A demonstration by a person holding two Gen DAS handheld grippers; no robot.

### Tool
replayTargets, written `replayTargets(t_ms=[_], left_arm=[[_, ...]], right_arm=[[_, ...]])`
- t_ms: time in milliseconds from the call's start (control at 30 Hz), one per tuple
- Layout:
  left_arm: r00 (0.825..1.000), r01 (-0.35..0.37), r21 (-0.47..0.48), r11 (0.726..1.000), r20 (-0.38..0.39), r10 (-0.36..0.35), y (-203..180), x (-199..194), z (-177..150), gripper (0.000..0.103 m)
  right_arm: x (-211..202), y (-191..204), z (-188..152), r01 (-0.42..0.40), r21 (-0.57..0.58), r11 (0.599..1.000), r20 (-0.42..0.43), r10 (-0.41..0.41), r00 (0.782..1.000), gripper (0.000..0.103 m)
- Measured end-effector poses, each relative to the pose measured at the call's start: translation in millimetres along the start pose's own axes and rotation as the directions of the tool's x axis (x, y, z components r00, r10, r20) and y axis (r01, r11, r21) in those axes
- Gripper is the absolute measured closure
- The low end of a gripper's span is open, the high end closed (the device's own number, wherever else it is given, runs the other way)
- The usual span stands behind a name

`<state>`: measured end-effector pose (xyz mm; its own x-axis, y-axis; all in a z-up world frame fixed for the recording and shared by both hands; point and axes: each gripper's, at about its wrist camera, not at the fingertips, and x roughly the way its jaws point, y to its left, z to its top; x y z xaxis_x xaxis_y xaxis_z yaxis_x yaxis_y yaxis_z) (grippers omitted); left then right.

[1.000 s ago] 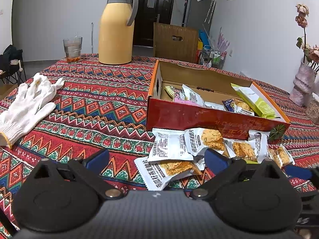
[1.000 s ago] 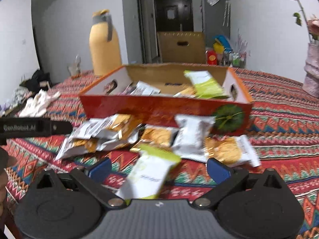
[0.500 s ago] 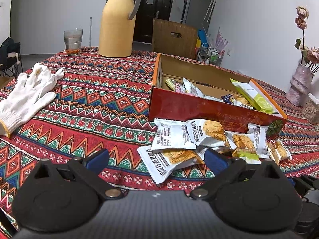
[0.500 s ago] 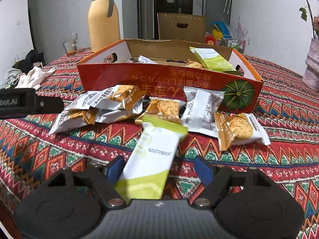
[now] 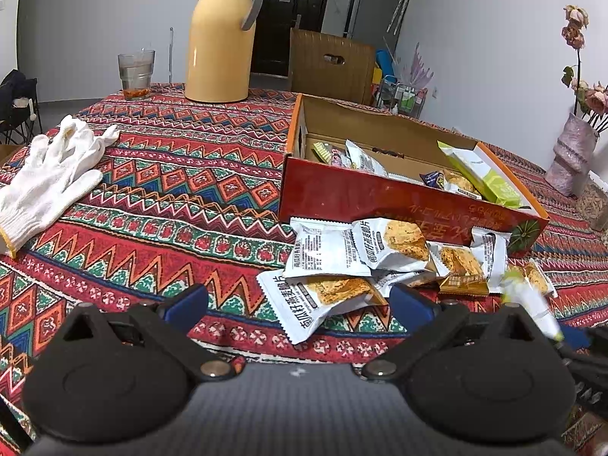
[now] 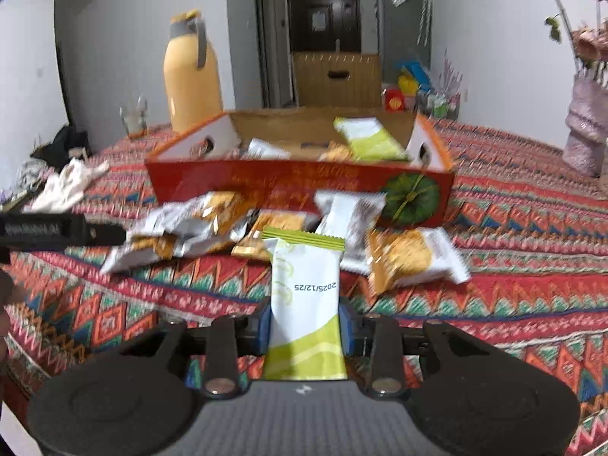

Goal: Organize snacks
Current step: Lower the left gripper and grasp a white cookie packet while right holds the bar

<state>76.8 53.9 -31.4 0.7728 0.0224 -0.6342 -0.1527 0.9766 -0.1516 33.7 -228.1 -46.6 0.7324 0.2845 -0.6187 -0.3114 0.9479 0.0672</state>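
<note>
The tablecloth (image 5: 159,205) carried bands of red, orange, green and blue zigzags and diamonds. On it the box (image 5: 353,197) was red outside with an orange rim, plain brown card inside, and bore a green pumpkin print (image 6: 412,199) at one corner. The loose snack packets (image 5: 342,258) were silvery white with golden-brown pictures. The packet (image 6: 304,304) between the blue pads (image 6: 264,326) was white above and lime green below (with a green crimped top edge). The jug (image 5: 220,38) was pale yellow with a grey handle; the gloves (image 5: 49,186) were white.
</note>
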Motion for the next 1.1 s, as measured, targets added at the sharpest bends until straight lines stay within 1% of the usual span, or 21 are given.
replayTargets(t_ms=[167, 333, 433, 533, 633, 700, 767, 800, 867, 933, 967, 1000, 1033, 1100], left_arm=[[0.999, -0.018, 0.009, 1.0, -0.031, 0.019, -7, 11, 1, 0.0], [0.997, -0.036, 0.0, 0.999, -0.072, 0.036, -13, 24, 8, 0.0], [0.993, -0.068, -0.002, 0.998, -0.098, 0.067, -18, 36, 12, 0.0], [0.981, -0.127, 0.0, 0.992, -0.146, 0.125, -22, 50, 15, 0.0], [0.974, -0.141, -0.023, 0.99, -0.182, 0.135, -22, 61, 17, 0.0], [0.972, -0.163, -0.029, 0.986, -0.178, 0.155, -22, 64, 19, 0.0], [0.972, -0.166, -0.028, 0.986, -0.172, 0.159, -22, 65, 19, 0.0], [0.972, -0.167, -0.026, 0.986, -0.169, 0.16, -23, 65, 19, 0.001], [0.974, -0.17, -0.017, 0.985, -0.157, 0.165, -24, 63, 17, 0.008], [0.977, -0.16, -0.001, 0.987, -0.144, 0.158, -27, 58, 15, 0.02], [0.979, -0.152, 0.014, 0.988, -0.137, 0.153, -28, 55, 13, 0.023], [0.981, -0.143, 0.027, 0.989, -0.132, 0.145, -29, 53, 11, 0.03], [0.983, -0.127, 0.041, 0.991, -0.128, 0.131, -30, 50, 9, 0.032], [0.987, -0.106, 0.054, 0.993, -0.118, 0.112, -30, 45, 5, 0.042]], right_arm=[[-10, -22, 9, 0.033, 0.044, 0.999, 0.063, -0.036, 0.997, 0.069], [-14, -47, 12, 0.071, 0.098, 0.993, 0.099, -0.081, 0.992, 0.069], [-15, -60, 12, 0.088, 0.127, 0.988, 0.106, -0.102, 0.989, 0.069], [-15, -69, 11, 0.099, 0.149, 0.984, 0.11, -0.116, 0.987, 0.069], [-16, -75, 10, 0.1, 0.164, 0.981, 0.114, -0.12, 0.986, 0.069], [-15, -78, 9, 0.098, 0.17, 0.981, 0.114, -0.119, 0.986, 0.069], [-15, -79, 8, 0.095, 0.174, 0.98, 0.113, -0.116, 0.987, 0.069], [-15, -80, 7, 0.094, 0.175, 0.98, 0.113, -0.114, 0.987, 0.069], [-15, -80, 6, 0.091, 0.176, 0.98, 0.114, -0.112, 0.987, 0.069], [-15, -80, 6, 0.088, 0.178, 0.98, 0.113, -0.109, 0.988, 0.069], [-15, -81, 5, 0.087, 0.179, 0.98, 0.113, -0.108, 0.988, 0.069], [-15, -81, 5, 0.086, 0.179, 0.98, 0.113, -0.107, 0.988, 0.069], [-15, -81, 4, 0.084, 0.18, 0.98, 0.113, -0.106, 0.988, 0.069], [-16, -80, 4, 0.082, 0.18, 0.98, 0.114, -0.104, 0.988, 0.069]])
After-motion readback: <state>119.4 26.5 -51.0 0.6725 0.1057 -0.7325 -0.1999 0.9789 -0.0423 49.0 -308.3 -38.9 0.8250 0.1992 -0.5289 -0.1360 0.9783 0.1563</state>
